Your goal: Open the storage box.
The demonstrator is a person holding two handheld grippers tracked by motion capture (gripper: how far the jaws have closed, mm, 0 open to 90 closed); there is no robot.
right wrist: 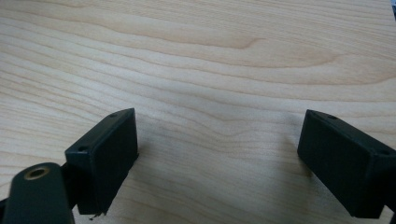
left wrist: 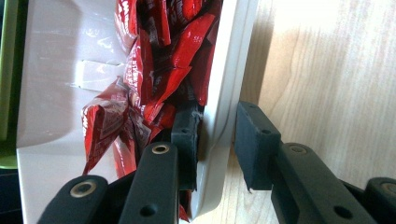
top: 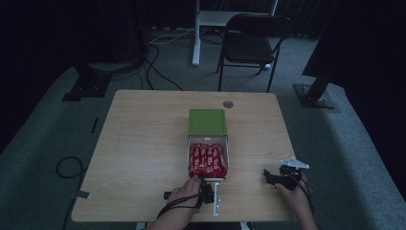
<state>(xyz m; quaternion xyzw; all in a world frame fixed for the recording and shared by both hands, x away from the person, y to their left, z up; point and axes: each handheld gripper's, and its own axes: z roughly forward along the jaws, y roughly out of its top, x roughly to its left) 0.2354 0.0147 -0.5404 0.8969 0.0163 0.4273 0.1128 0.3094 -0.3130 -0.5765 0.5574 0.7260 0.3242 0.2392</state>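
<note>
Fingers (left wrist: 187, 135) of my left gripper (left wrist: 217, 140) are clamped on the white drawer's front wall (left wrist: 224, 93), one pad inside against the red snack packets (left wrist: 159, 70), one outside. That drawer sits mid-tabletop (top: 143, 143), toward the near edge. My right gripper (right wrist: 217, 154) gapes wide over bare wood near the right edge.

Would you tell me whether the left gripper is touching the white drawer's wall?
Touching. In the left gripper view, the left gripper straddles the drawer wall; the inner pad presses it, while the outer pad stands slightly off.
</note>
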